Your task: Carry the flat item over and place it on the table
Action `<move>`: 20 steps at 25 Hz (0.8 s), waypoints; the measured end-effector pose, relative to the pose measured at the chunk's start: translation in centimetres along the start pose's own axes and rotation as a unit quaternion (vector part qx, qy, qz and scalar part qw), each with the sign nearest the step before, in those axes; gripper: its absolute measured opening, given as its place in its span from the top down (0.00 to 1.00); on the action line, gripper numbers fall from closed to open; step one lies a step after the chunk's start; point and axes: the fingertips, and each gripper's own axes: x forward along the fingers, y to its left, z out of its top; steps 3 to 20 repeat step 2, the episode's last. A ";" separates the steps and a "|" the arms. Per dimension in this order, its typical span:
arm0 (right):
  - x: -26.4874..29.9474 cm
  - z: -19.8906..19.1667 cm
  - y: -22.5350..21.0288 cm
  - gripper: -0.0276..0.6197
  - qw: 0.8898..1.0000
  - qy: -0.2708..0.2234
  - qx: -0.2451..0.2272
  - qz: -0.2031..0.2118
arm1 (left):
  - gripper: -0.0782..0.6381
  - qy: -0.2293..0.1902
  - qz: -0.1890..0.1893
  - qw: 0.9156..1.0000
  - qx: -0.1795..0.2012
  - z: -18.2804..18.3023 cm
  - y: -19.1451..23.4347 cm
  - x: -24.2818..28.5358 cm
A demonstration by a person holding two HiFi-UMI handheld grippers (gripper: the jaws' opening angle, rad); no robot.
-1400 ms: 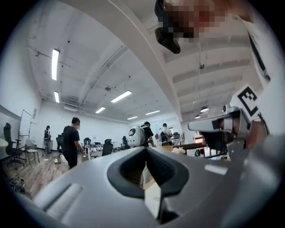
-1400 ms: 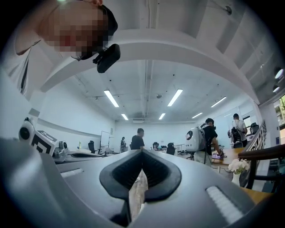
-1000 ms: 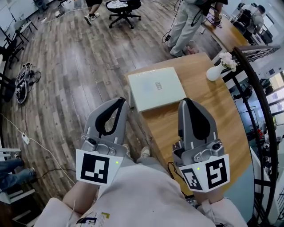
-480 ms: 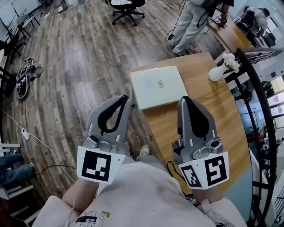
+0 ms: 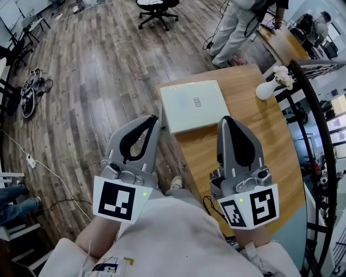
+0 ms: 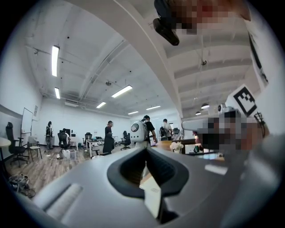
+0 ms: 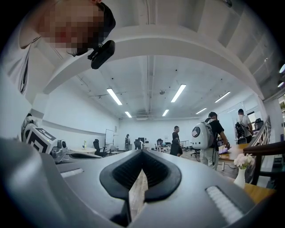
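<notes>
The flat item [image 5: 194,105], a pale white-green slab with a small mark on top, lies on the near-left corner of the wooden table [image 5: 254,135]. My left gripper [image 5: 150,120] is shut and empty, held near my body over the floor, short of the slab's left corner. My right gripper [image 5: 227,120] is also shut and empty, above the table just on my side of the slab. In the left gripper view a sliver of the flat item [image 6: 152,192] shows past the left gripper [image 6: 149,176]. In the right gripper view, the right gripper [image 7: 140,176] shows wood past the closed jaws.
A white vase with flowers [image 5: 268,86] stands at the table's far right edge, beside a dark curved railing [image 5: 319,124]. A person [image 5: 232,30] stands beyond the table, and an office chair [image 5: 158,10] is behind. Cables [image 5: 30,94] lie on the wooden floor at left.
Both grippers stay shut and hardly move. The view has drifted slightly, so the table and flat item sit a little farther right and lower.
</notes>
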 end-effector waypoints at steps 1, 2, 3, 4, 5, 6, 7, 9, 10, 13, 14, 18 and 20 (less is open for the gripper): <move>0.2 -0.1 0.0 0.95 1.000 0.000 -0.001 -0.002 | 0.89 0.000 -0.001 1.000 0.001 -0.1 0.1 0.0; 0.3 -0.3 0.0 0.95 1.000 -0.001 -0.002 -0.004 | 0.89 0.000 -0.001 1.000 0.001 -0.2 0.3 0.1; 0.3 -0.3 0.0 0.95 1.000 -0.001 -0.002 -0.004 | 0.89 0.000 -0.001 1.000 0.001 -0.2 0.3 0.1; 0.3 -0.3 0.0 0.95 1.000 -0.001 -0.002 -0.004 | 0.89 0.000 -0.001 1.000 0.001 -0.2 0.3 0.1; 0.3 -0.3 0.0 0.95 1.000 -0.001 -0.002 -0.004 | 0.89 0.000 -0.001 1.000 0.001 -0.2 0.3 0.1; 0.3 -0.3 0.0 0.95 1.000 -0.001 -0.002 -0.004 | 0.89 0.000 -0.001 1.000 0.001 -0.2 0.3 0.1; 0.3 -0.3 0.0 0.95 1.000 -0.001 -0.002 -0.004 | 0.89 0.000 -0.001 1.000 0.001 -0.2 0.3 0.1; 0.3 -0.3 0.0 0.95 1.000 -0.001 -0.002 -0.004 | 0.89 0.000 -0.001 1.000 0.001 -0.2 0.3 0.1; 0.3 -0.3 0.0 0.95 1.000 -0.001 -0.002 -0.004 | 0.89 0.000 -0.001 1.000 0.001 -0.2 0.3 0.1; 0.3 -0.3 0.0 0.95 1.000 -0.001 -0.002 -0.004 | 0.89 0.000 -0.001 1.000 0.001 -0.2 0.3 0.1; 0.3 -0.3 0.0 0.95 1.000 -0.001 -0.002 -0.004 | 0.89 0.000 -0.001 1.000 0.001 -0.2 0.3 0.1; 0.3 -0.3 0.0 0.95 1.000 -0.001 -0.002 -0.004 | 0.89 0.000 -0.001 1.000 0.001 -0.2 0.3 0.1; 0.3 -0.3 0.0 0.95 1.000 -0.001 -0.002 -0.004 | 0.89 0.000 -0.001 1.000 0.001 -0.2 0.3 0.1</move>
